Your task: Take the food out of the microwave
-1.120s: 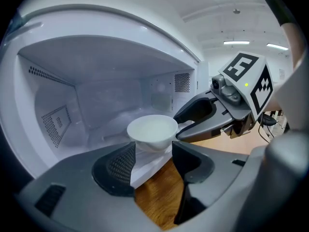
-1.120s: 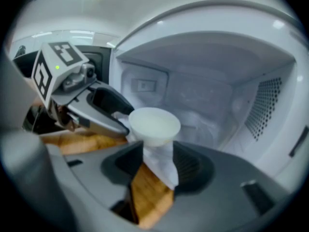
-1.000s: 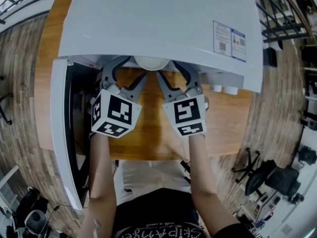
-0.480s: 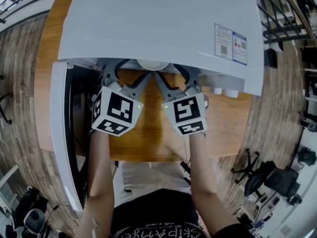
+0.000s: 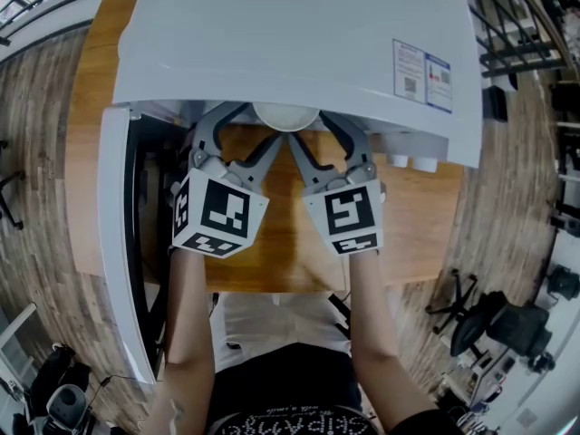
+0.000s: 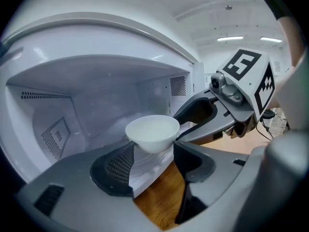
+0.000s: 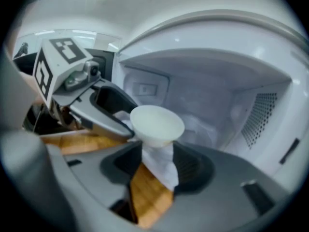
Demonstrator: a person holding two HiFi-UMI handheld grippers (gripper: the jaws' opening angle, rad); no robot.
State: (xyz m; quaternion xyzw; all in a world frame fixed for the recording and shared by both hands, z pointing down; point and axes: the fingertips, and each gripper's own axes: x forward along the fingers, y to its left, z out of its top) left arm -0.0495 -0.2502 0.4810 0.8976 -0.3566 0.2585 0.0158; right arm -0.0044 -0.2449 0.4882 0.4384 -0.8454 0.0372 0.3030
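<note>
- Minding the door (image 5: 113, 243) first: it stands open down the left of the head view, so I'd keep my left arm off it when I pull back.
- Left gripper (image 5: 251, 125): the jaws are wide apart with the bowl (image 5: 285, 116) just ahead of the gap, and I see no pad pressing on it. I'd slide in until the pads flank its lower wall, not the flared rim.
- Bowl: it is at the upper centre of the head view, in the mouth of the microwave (image 5: 290, 53), between my two tools and not yet out. I can't tell what it holds.
- Right gripper (image 5: 311, 127): the jaws have just been opening and stand wide, with the bowl at their tips, unclamped. Two tools crowd one small bowl, so I'd let one grip gently and keep it level while the other steadies.
- Table (image 5: 417, 216): I'd draw the bowl straight out, low under the top edge, and set it down there.
</note>
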